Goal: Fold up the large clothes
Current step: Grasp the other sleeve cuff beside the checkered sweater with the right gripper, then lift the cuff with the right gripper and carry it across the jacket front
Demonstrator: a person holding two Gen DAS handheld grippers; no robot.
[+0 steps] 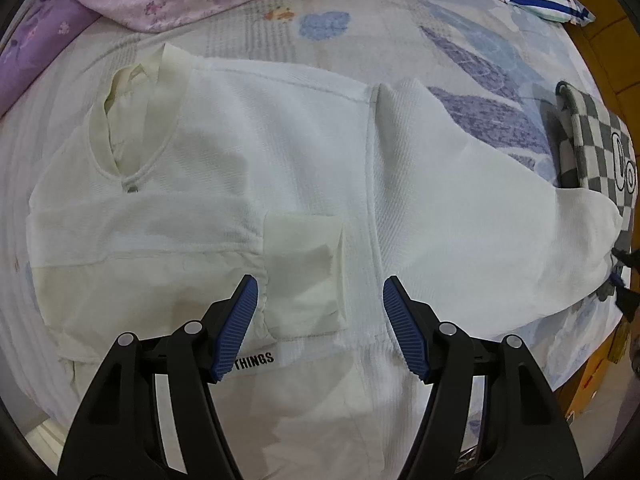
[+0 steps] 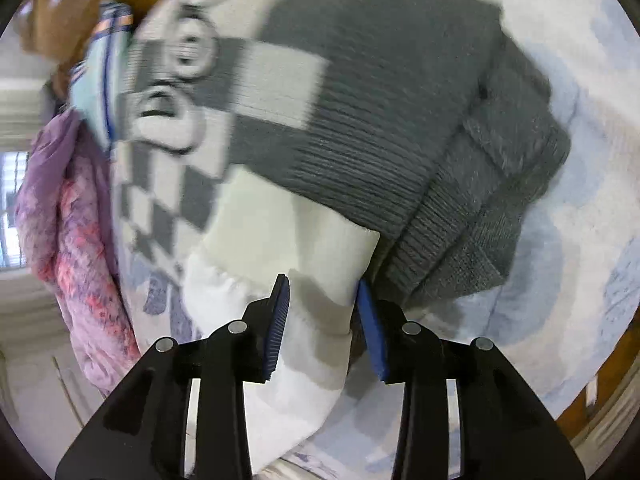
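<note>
My left claw covers the start of the black lettering on the white top, whose hem runs off the bottom edge. In my right view the checkered sweater is smeared by motion blur, its round badge unreadable. Whether my right claw presses the white cuff between its pads cannot be told.

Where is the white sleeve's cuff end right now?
In the right wrist view, the cuff lies at lower centre between the pads of the right tool, against the grey checkered sweater. The left wrist view shows that sleeve reaching to the far right edge.
</note>
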